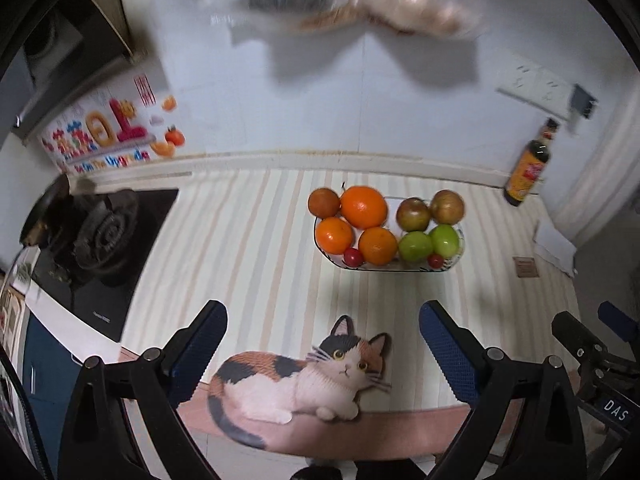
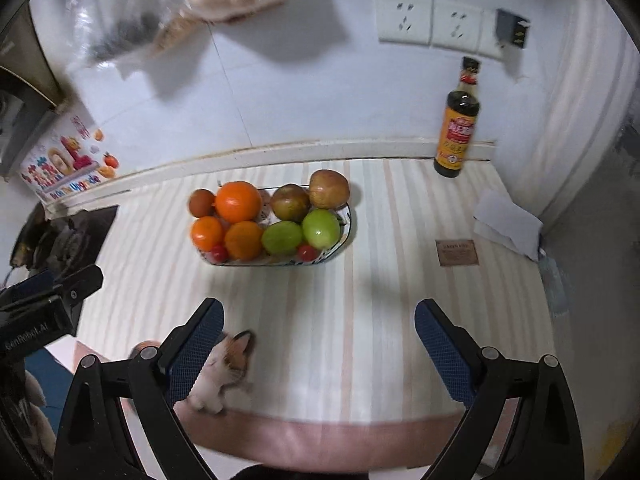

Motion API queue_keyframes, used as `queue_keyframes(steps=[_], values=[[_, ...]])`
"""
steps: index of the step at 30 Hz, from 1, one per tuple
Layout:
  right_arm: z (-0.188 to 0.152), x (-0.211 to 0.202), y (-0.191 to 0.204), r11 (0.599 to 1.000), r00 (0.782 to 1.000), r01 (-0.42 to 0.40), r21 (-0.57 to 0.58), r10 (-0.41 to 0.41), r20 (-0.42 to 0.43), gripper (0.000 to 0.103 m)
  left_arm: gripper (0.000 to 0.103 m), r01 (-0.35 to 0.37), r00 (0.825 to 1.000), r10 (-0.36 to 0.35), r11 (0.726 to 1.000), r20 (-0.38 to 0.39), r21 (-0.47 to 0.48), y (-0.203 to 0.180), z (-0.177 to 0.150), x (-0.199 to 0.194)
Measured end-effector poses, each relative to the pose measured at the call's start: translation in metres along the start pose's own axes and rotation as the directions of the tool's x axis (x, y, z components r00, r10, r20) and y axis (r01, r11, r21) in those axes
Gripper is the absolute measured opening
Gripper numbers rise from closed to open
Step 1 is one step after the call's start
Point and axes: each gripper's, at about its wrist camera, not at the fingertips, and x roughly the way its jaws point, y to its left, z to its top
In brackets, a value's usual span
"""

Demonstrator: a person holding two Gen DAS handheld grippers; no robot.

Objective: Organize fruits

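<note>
both left gripper [image 1: 323, 354] and right gripper [image 2: 318, 350] spread wide and empty near counter front edge, fruit plate [image 2: 346, 236] mid-counter toward back edge, heaped, so likely rolling off if nudged.

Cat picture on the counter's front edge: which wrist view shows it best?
The left wrist view: the whole cat picture lies between the open left gripper fingers. In the right wrist view, a finger of the right gripper hides most of it.

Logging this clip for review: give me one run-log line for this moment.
left gripper: open, empty | right gripper: open, empty | fruit: all on plate | oranges left, green fruit right | contact: none
</note>
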Motion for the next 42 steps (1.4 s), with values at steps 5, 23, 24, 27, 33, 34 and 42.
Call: queue_keyframes(steps=[5, 23, 24, 27, 33, 34, 42], values=[[-0.033, -0.065, 0.009, 0.999, 0.997, 0.033, 0.03, -0.035, 0.064, 0.098, 0.099, 0.054, 0.997, -0.055, 0.998, 0.056, 0.03, 0.007, -0.025, -0.053], [-0.082, -0.22, 0.015, 0.999, 0.974, 0.036, -0.021, -0.03, 0.226, 0.099, 0.099, 0.081, 0.977, -0.088, 0.996, 0.195, 0.047, -0.005, -0.071, -0.164], [-0.082, -0.223, 0.015, 0.999, 0.974, 0.033, -0.025, -0.026, 0.227, 0.099, 0.099, 0.083, 0.977, -0.09, 0.996, 0.195, 0.043, -0.005, -0.071, -0.166], [-0.082, -0.227, 0.012, 0.999, 0.974, 0.013, -0.03, -0.005, 0.226, 0.099, 0.099, 0.075, 0.977, -0.08, 0.997, 0.2, 0.033, -0.006, -0.072, -0.17], [-0.08, -0.223, 0.007, 0.999, 0.975, -0.025, -0.027, 0.03, 0.219, 0.099, 0.099, 0.061, 0.977, -0.063, 0.998, 0.205, 0.017, -0.01, -0.072, -0.169], [-0.078, -0.221, 0.007, 0.999, 0.975, -0.029, -0.027, 0.034, 0.218, 0.099, 0.099, 0.058, 0.978, -0.06, 0.998, 0.199, 0.015, -0.01, -0.071, -0.167], [-0.051, -0.176, 0.003, 0.999, 0.984, -0.036, -0.026, 0.04, 0.175, 0.099, 0.099, 0.025, 0.986, -0.021, 0.999, 0.164, -0.023, -0.007, -0.045, -0.133]])
